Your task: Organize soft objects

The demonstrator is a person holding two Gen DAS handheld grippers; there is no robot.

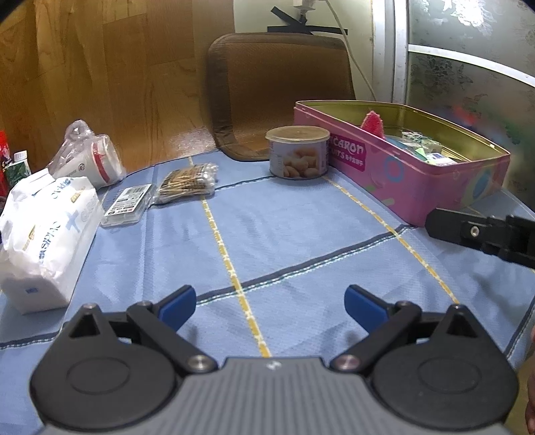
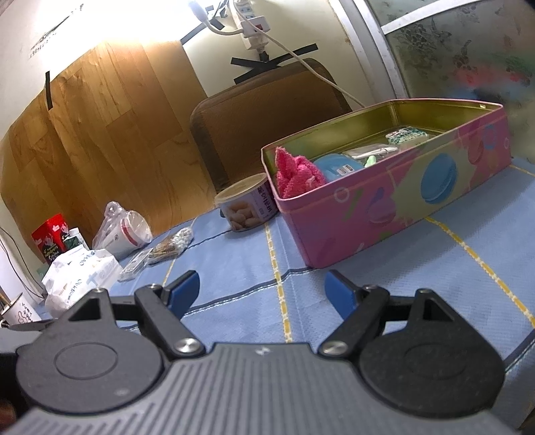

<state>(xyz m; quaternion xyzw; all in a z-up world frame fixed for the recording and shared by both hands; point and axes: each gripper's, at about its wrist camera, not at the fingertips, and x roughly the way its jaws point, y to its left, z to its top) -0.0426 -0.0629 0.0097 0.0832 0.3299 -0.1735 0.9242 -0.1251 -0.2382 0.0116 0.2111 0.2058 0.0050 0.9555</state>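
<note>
the pink cloth [image 2: 297,172] was a fuzzy, bright pink knitted thing, bunched up and standing in the near left corner of the pink tin [image 2: 384,214], its top poking just above the rim. from the left wrist view only its tip [image 1: 371,123] showed over the tin's [image 1: 434,187] wall. the tin was open, gold inside, printed with macarons outside, and also held a blue round case [image 2: 337,167] beside the cloth and some small packets further back.

the left gripper [image 1: 270,301] hung over bare cloth with its blue pads spread wide and nothing between them. the right gripper [image 2: 262,291] was likewise wide apart and empty, just short of the tin's near wall.

everything sat on a light blue tablecloth [image 1: 284,234] with yellow and dark blue stripes. a round can of nuts [image 1: 297,152] stood touching the tin's left end. further left lay a bag of cotton swabs [image 1: 189,182], a small clear flat box [image 1: 127,205], a white packet of cotton pads [image 1: 43,234] and bagged paper cups [image 1: 90,157]. behind the table stood a brown padded chair back [image 1: 281,90], wood-grain panelling [image 1: 100,83], a cream wall with black tape and a power strip [image 2: 254,23], and a frosted patterned window [image 1: 474,67] on the right.
</note>
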